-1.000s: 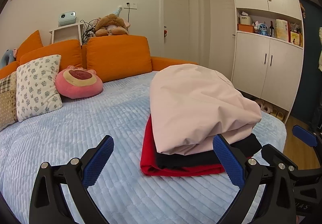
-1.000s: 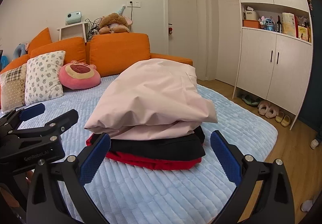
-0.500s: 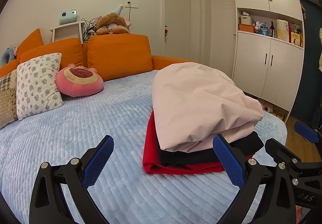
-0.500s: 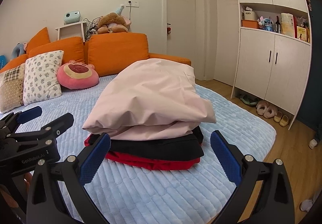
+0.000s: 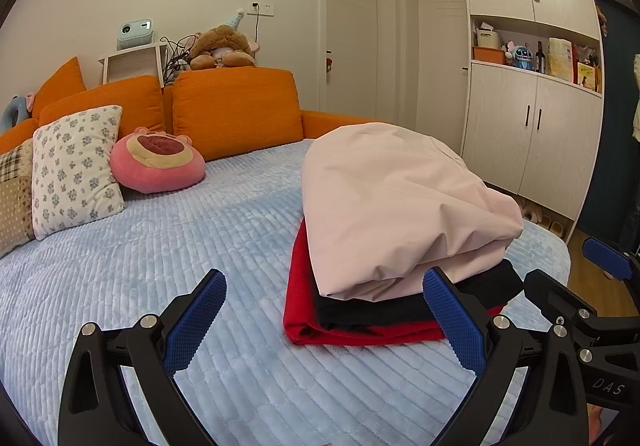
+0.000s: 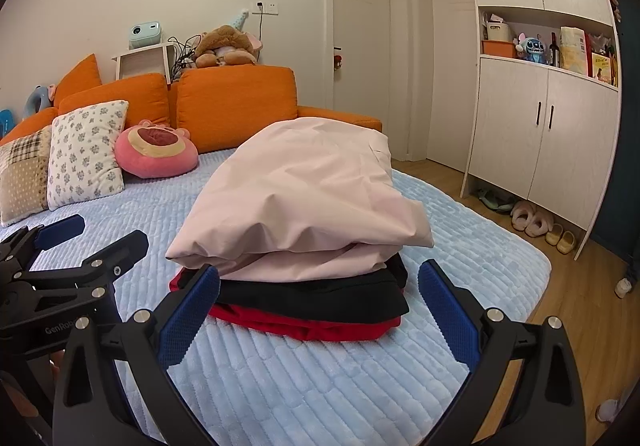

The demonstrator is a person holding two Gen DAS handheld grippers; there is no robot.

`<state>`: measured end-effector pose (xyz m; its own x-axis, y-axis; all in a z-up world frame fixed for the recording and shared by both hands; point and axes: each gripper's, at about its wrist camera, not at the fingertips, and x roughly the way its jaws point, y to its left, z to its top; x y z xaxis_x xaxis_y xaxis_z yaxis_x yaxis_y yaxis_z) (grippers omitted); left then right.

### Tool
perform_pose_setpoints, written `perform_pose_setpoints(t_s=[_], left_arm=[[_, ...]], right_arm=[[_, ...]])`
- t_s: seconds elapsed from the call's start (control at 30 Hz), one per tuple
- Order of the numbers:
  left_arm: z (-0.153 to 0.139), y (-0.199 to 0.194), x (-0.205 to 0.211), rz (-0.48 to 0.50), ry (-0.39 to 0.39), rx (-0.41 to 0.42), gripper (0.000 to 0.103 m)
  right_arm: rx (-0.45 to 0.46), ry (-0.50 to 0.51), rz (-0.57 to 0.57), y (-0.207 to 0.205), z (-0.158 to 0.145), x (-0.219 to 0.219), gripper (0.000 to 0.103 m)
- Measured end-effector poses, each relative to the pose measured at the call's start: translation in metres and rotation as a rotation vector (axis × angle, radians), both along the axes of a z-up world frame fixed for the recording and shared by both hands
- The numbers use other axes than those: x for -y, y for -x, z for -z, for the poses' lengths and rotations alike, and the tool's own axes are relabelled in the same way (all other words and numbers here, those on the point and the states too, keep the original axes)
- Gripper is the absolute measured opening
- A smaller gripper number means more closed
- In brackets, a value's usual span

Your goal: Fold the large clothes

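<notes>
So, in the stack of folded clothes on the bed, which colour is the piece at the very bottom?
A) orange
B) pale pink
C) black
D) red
D: the red garment lies directly on the blue bed cover, with the black garment on it and the pale pink garment on top; the left wrist view shows the same order.

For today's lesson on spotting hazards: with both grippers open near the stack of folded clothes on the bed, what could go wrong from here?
1. The puffy pink garment overhangs the black and red layers, so a nudge might slide it off.
2. The stack sits near the bed's edge; pushing could tip it floorwards.
3. The left gripper and right gripper are close and might collide.
</notes>
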<state>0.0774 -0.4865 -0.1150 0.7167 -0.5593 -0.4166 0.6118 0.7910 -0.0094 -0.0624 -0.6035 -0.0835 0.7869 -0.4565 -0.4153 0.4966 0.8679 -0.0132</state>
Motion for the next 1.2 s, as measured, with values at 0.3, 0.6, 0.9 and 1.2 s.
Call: perform_pose_setpoints(t_s=[0.3,0.6,0.9,1.2], left_arm=[[-0.0005,0.0033,-0.006,0.025,0.012,-0.012,0.1],[-0.0013,0.002,-0.0084,0.021,0.017,0.005,0.1],[-0.0003,0.0017,-0.009,0.027,0.014,-0.002,0.1],[0.0023,0.0033,-0.0084,0.059,0.004,-0.024,0.1]], right_arm=[[-0.001,0.004,0.003,-0.0013,0.0012,0.0006,0.098],[-0.01,-0.006,0.011,-0.0001,0.0065,-0.0009,0.098],[-0.012,-0.005,0.015,0.0007,0.0067,-0.0014,0.098],[-0.011,-0.001,0.024,0.0036,0.0072,-0.0011,0.098]])
